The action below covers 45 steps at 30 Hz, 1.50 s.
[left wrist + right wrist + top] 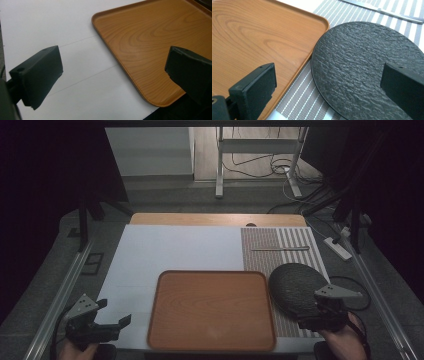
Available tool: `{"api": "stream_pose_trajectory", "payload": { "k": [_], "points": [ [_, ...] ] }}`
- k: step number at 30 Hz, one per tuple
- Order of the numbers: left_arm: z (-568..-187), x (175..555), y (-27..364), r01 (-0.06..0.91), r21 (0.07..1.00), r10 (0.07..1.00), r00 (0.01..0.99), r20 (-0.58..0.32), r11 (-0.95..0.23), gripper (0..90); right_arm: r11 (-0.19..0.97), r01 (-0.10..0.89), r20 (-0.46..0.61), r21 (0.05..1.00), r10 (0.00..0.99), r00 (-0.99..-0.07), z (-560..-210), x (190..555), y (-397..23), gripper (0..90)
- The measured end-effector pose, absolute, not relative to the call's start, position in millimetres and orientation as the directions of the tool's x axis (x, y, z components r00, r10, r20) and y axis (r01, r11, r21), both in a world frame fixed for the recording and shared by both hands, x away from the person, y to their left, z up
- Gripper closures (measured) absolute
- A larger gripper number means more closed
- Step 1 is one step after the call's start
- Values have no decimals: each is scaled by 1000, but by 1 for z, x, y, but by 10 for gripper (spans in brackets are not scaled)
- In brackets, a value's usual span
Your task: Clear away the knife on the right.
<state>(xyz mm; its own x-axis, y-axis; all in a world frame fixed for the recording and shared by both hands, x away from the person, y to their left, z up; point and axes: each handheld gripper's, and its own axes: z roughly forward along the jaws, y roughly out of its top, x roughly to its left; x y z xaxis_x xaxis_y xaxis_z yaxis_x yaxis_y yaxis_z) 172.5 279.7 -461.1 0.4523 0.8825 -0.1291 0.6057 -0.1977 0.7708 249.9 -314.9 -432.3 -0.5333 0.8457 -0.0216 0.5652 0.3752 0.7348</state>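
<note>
A wooden tray [211, 310] lies empty at the front middle of the table, its rim close in the left gripper view [117, 60] and in the right gripper view [312, 53]. A dark rough round plate [297, 287] [367, 67] rests on a striped placemat [280, 245] just right of the tray. My left gripper [112, 320] [112, 77] is open over the white table cover, left of the tray. My right gripper [322, 312] [328, 90] is open, hovering at the plate's near edge. A knife [280, 248] [384, 11] lies on the mat farther back.
The white cover [175, 250] spans the table's left and middle. Metal rails [65, 285] run along both table sides. A power strip [339, 248] and cables lie on the floor at the right. A desk frame [260, 155] stands beyond the table.
</note>
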Motion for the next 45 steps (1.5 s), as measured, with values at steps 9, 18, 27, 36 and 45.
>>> {"api": "stream_pose_trajectory", "payload": {
  "k": [9, 18, 27, 36, 45],
  "points": [
    [-461, 173, 278, 606, 766, 880, 461, -116, -216, 24, 357, 562, 14, 746, 836, -549, -434, 263, -312, 0],
    [-461, 172, 279, 599, 773, 879, 462, -121, -208, 25, 372, 570, 2, 733, 837, -548, -434, 280, -304, 0],
    [-460, 171, 281, 611, 764, 878, 461, -131, -207, 7, 357, 605, 24, 711, 848, -529, -438, 300, -304, 0],
    [-461, 172, 279, 621, 752, 875, 467, -129, -221, 9, 361, 622, 11, 695, 860, -511, -440, 326, -300, 0],
    [-462, 173, 279, 623, 749, 873, 471, -131, -224, 9, 380, 636, -7, 672, 862, -507, -442, 356, -298, 0]
  ]
}}
